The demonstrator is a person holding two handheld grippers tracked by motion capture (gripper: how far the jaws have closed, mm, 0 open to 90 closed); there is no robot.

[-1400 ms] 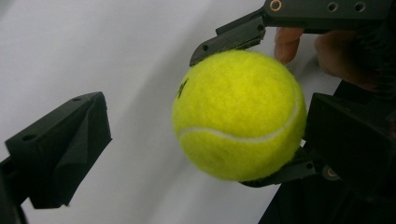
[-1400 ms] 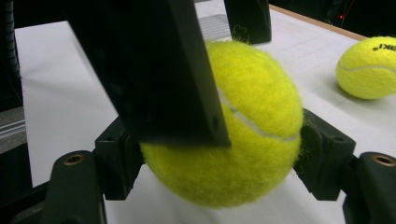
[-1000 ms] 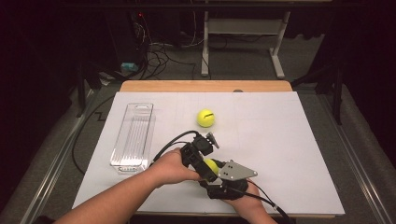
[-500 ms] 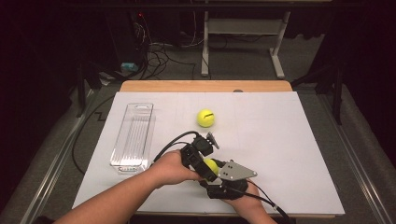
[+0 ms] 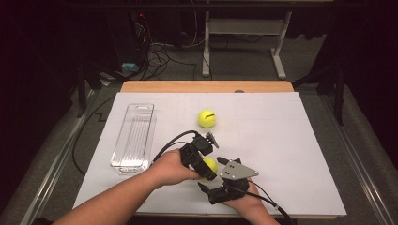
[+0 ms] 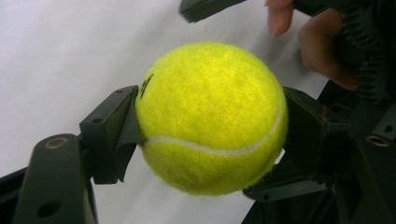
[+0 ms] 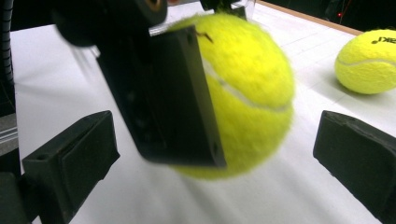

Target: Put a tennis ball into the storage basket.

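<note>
The left hand-held gripper [image 6: 205,135] is clamped on a fuzzy yellow tennis ball [image 6: 210,116] with a white seam, held just above the bench [image 5: 291,154] near its front edge. The right hand-held gripper [image 7: 219,154] sits just beside it, jaws apart. A 2nd ball [image 5: 206,118] lies farther back.

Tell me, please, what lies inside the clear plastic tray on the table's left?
The clear plastic tray looks empty; only its ribbed floor shows. Both yellow tennis balls are outside it.
</note>
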